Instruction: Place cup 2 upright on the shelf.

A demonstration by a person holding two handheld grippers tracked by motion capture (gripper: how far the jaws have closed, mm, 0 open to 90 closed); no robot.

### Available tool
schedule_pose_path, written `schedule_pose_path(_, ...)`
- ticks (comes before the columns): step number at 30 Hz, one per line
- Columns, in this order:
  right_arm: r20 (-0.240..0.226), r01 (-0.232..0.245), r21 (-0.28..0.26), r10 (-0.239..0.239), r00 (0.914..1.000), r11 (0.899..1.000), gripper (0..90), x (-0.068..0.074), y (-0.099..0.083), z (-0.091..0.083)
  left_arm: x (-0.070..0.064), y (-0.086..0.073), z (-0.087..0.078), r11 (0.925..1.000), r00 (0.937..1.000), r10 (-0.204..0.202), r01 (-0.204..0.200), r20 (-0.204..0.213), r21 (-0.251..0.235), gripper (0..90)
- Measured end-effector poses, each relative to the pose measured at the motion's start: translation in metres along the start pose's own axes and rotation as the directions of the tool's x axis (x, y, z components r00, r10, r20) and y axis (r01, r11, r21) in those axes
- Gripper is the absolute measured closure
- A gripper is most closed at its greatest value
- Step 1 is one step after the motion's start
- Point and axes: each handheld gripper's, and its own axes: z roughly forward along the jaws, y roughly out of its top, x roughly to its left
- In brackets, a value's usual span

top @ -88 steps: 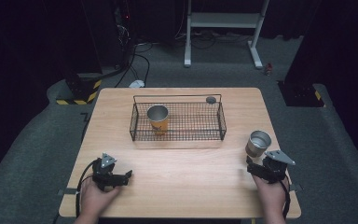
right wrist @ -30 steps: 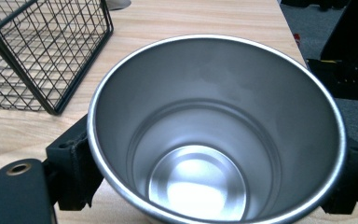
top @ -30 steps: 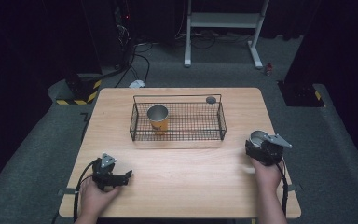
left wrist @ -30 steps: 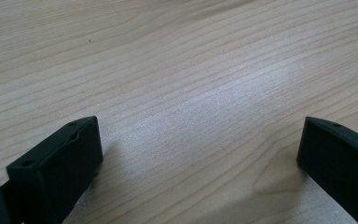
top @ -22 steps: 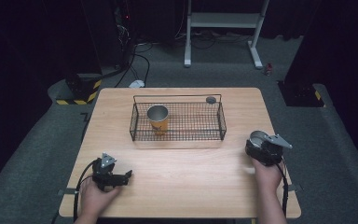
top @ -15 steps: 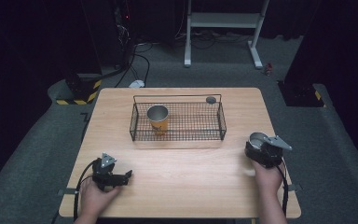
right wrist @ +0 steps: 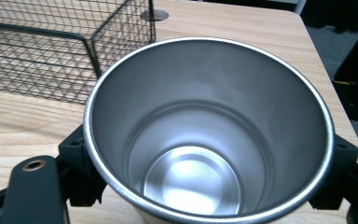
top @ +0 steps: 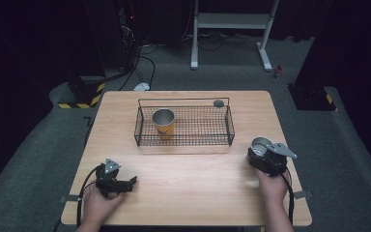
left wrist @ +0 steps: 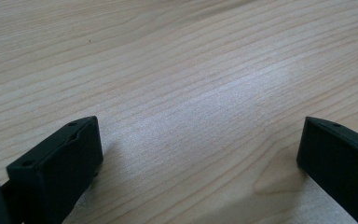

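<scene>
Nearest you, your left gripper [top: 132, 181] rests low on the table [top: 193, 193] at its near left corner, a grey plate on top and a cable looping back past your left hand [top: 98, 206]. In the left gripper view its two black jaws stand wide apart with bare wood grain between them: released, grasping nothing. Your right gripper [top: 260, 153] sits at the near right, well apart from the left, with your right hand [top: 272, 186] behind it. It is clenched around a steel cup [top: 260, 147]; in the right gripper view the black jaws press the cup's wall from either side, just under the rim. The cup [right wrist: 208, 130] stands about upright, mouth up, its long axis roughly vertical and tipped a little toward the camera; you look straight down into a bare, shiny floor. No writing or mark can be read inside it, and its outer wall is hidden. Whether its base touches the table cannot be told. Farther off, mid-table, lies a black wire basket [top: 229, 126], long axis running left to right; the cup is just off its near right corner, outside it. A second cup [top: 164, 123] stands upright in the basket's left part, steel above, orange below with a dark mark too small to read. A small round grey disc [top: 218, 103] lies in the table just beyond the basket's far right corner.
</scene>
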Motion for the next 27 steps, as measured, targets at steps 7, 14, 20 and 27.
schedule_pose_path(7,-0.03,0.025,-0.022,-0.026,0.9992,0.999,18.5,0.023,0.003,-0.011,0.0,0.0,0.0,1.0,1.0,0.004,-0.004,0.0,0.004,0.4)
schedule_pose_path(14,-0.061,0.034,-0.043,-0.036,0.9975,0.998,18.5,0.048,0.009,-0.018,0.0,0.0,0.0,1.0,1.0,0.005,-0.005,-0.001,0.004,0.4)
schedule_pose_path(20,-0.078,0.017,-0.052,-0.021,0.9968,0.999,18.5,0.061,0.018,-0.026,0.0,0.0,0.0,1.0,1.0,0.004,-0.004,-0.001,0.004,0.3)
schedule_pose_path(27,-0.07,0.011,-0.062,-0.015,0.9974,0.998,18.5,0.077,0.026,-0.034,0.0,0.0,0.0,1.0,1.0,0.0,0.0,0.001,0.004,0.3)
